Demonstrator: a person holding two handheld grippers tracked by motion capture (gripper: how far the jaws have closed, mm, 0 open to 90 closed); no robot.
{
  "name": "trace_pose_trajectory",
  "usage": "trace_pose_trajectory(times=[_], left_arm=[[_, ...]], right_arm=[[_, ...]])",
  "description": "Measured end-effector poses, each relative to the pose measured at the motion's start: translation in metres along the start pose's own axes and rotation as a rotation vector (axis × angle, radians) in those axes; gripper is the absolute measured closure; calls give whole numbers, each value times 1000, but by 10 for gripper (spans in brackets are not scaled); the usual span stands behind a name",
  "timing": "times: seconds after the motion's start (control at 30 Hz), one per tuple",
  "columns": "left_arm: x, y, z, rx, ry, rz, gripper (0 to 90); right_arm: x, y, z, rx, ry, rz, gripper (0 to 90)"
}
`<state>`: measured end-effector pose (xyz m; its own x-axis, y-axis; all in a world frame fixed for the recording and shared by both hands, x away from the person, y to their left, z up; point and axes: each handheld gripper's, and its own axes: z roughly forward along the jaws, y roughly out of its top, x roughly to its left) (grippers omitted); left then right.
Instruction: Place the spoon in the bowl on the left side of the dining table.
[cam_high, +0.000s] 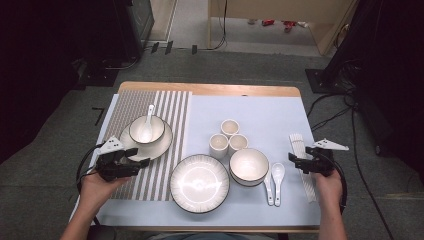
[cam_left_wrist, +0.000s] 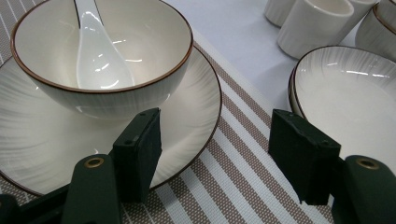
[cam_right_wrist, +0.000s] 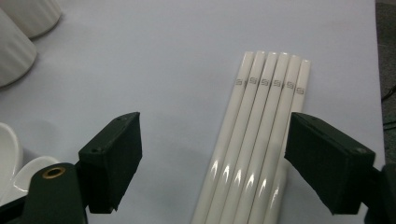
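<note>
One place is set: bowl (cam_high: 147, 129) with spoon (cam_high: 148, 123) on its plate (cam_left_wrist: 42, 140). Left tongs (cam_left_wrist: 215, 154) and right tongs (cam_right_wrist: 212, 158) gape empty (chopsticks (cam_right_wrist: 254, 140) untouched); other dishes wait on the worktop (cam_high: 260, 112).

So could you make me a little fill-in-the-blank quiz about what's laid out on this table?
1. The bowl on the striped mat holds a white ____.
2. Behind the large plate, the small cups number ____.
3. The left tool has its jaws ____, with nothing between them.
4. The right tool hovers over a row of white ____.

Missing words: spoon; three; open; chopsticks
</note>
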<state>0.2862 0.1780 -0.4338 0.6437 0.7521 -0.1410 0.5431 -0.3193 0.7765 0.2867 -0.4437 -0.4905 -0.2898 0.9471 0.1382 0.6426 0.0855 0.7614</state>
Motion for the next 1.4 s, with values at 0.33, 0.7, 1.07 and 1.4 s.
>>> trace_pose_trajectory(times=[0.33, 0.7, 1.07, 1.4], left_arm=[[-5, -3, 4, 14, 1, 24, 322], [-2, -11, 6, 22, -66, 40, 262], [-1, -18, 9, 44, -110, 33, 263], [-5, -22, 13, 65, -141, 59, 263]], right_arm=[[-4, -3, 1, 6, -15, 12, 187], [-5, -6, 5, 27, -13, 7, 186], [-7, -7, 8, 43, -16, 2, 169], [-1, -7, 10, 62, -50, -45, 154]])
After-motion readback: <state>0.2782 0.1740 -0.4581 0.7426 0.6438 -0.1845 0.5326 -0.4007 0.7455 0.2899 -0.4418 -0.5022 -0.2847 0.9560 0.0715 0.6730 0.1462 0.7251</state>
